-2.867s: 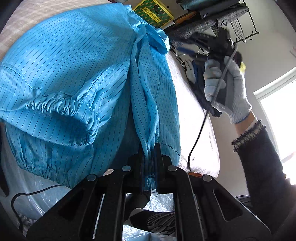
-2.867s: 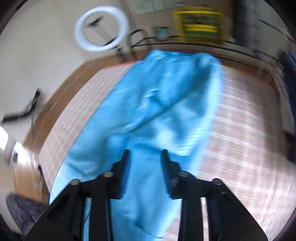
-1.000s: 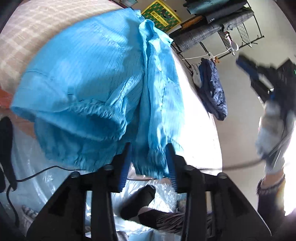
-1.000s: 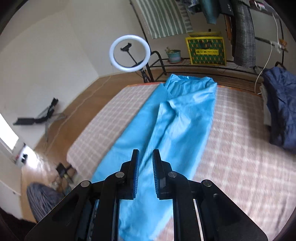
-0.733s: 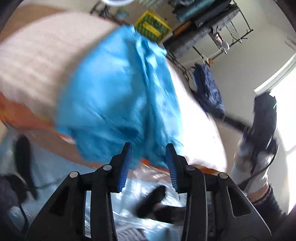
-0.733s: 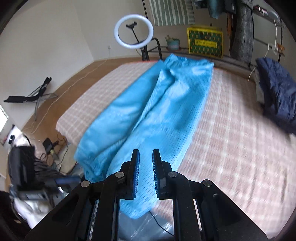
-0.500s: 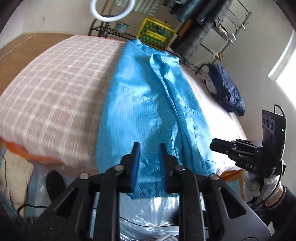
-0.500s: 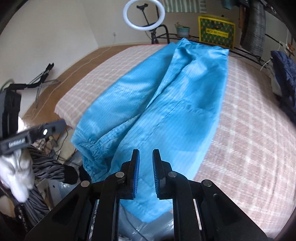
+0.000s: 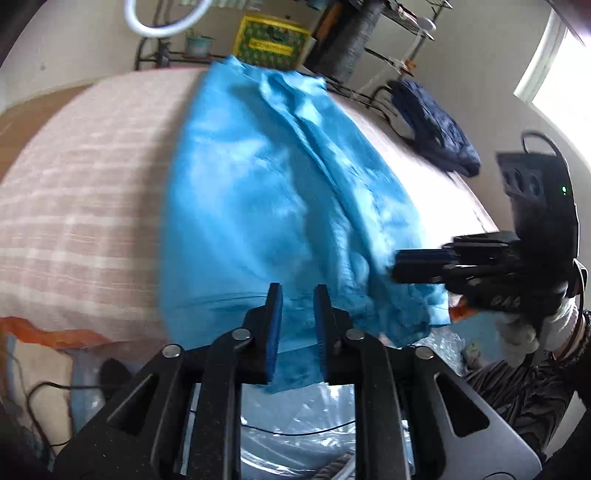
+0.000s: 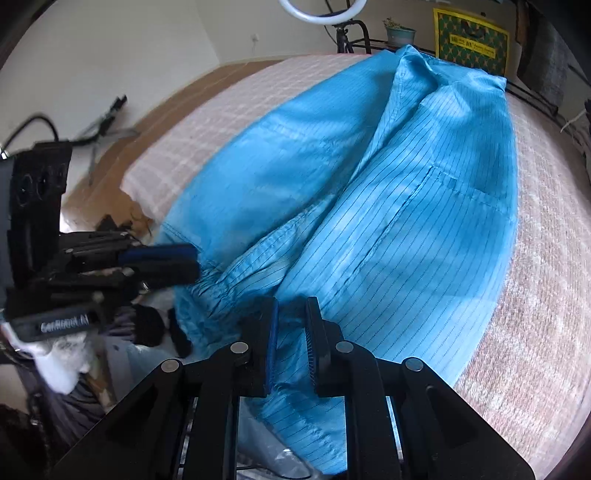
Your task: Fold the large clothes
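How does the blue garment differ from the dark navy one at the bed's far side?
The blue garment is bright blue with thin dark stripes; the navy garment is plain and dark. The blue garment lies spread lengthwise down the checked bed cover, its near end hanging over the edge; the navy garment sits bunched up at the far side. The blue garment looks much larger. Neither is folded yet.

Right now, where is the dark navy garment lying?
The dark navy garment lies bunched at the far right edge of the checked bed in the left wrist view, apart from the blue garment and below the wire rack.
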`<state>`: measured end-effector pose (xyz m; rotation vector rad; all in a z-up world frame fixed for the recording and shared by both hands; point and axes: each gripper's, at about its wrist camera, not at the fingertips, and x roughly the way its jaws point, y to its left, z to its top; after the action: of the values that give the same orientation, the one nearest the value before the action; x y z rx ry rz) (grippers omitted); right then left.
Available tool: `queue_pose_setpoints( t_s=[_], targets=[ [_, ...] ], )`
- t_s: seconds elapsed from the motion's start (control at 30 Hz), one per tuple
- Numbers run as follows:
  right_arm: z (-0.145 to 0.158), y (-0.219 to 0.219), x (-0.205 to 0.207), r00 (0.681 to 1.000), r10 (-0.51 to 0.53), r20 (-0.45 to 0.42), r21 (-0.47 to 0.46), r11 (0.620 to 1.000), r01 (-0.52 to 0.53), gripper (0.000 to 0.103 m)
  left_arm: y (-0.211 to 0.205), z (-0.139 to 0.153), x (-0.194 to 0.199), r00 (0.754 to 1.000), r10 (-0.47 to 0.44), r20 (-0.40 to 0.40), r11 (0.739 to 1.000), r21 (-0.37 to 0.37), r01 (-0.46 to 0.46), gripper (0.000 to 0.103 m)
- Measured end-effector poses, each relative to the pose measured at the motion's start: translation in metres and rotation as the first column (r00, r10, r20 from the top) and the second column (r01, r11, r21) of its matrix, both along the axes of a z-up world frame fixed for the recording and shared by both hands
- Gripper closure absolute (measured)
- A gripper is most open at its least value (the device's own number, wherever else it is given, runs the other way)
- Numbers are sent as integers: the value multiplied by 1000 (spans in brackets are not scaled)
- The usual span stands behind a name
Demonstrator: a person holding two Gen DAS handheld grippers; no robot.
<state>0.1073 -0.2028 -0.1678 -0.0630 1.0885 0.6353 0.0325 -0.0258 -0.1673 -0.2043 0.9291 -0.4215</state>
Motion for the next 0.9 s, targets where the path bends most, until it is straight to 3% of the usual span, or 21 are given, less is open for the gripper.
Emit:
queue_pose_setpoints(
  t_s=[0.03, 0.07, 0.13, 0.17, 0.23, 0.37, 0.5, 0.63, 0.7, 0.8, 0.83, 0.87, 0.9],
  targets=[
    [7, -8, -2, 1000, -19, 2, 25, 1000, 19, 88, 14, 5, -2, 1000, 25, 3, 1000, -16, -25, 68],
    [15, -18, -4, 999, -45, 7, 44, 998, 45, 72, 33, 9, -4, 998, 65, 5, 997, -34, -65, 59],
    [27, -42, -9, 992, -121, 24, 72, 990, 119, 46, 54, 7, -1, 993, 112, -25, 992, -49, -114, 58],
    [31, -57, -11, 985, -170, 28, 94, 982, 167, 44, 64, 2, 4, 989, 132, -66, 989, -58, -136, 58],
    [29, -80, -13, 973, -229, -15, 103, 968, 229, 44, 83, -14, 13, 970, 175, -167, 975, -105, -194, 58],
    [5, -107, -19, 948, -296, -118, 77, 949, 306, 44, 92, -39, 32, 941, 172, -292, 945, -221, -242, 58],
    [-15, -113, -28, 932, -272, -238, 148, 938, 312, 44, 81, -46, 38, 937, 132, -324, 947, -238, -216, 58],
    [-19, -116, -30, 927, -257, -274, 199, 928, 316, 44, 68, -44, 36, 946, 102, -307, 963, -208, -171, 60],
    [-21, -121, -29, 913, -255, -320, 247, 907, 340, 46, 63, -43, 38, 949, 80, -305, 967, -206, -148, 87],
    [-30, -119, -25, 897, -218, -384, 289, 895, 340, 49, 56, -43, 39, 952, 76, -295, 973, -187, -136, 98],
    [-33, -114, -24, 898, -205, -389, 284, 901, 328, 52, 54, -43, 39, 955, 76, -288, 975, -179, -132, 99],
    [-34, -109, -24, 900, -194, -390, 282, 905, 318, 70, 53, -41, 38, 958, 80, -277, 977, -169, -130, 101],
    [-35, -104, -23, 902, -188, -388, 274, 911, 308, 80, 53, -38, 37, 960, 79, -268, 978, -167, -127, 102]
  ],
)
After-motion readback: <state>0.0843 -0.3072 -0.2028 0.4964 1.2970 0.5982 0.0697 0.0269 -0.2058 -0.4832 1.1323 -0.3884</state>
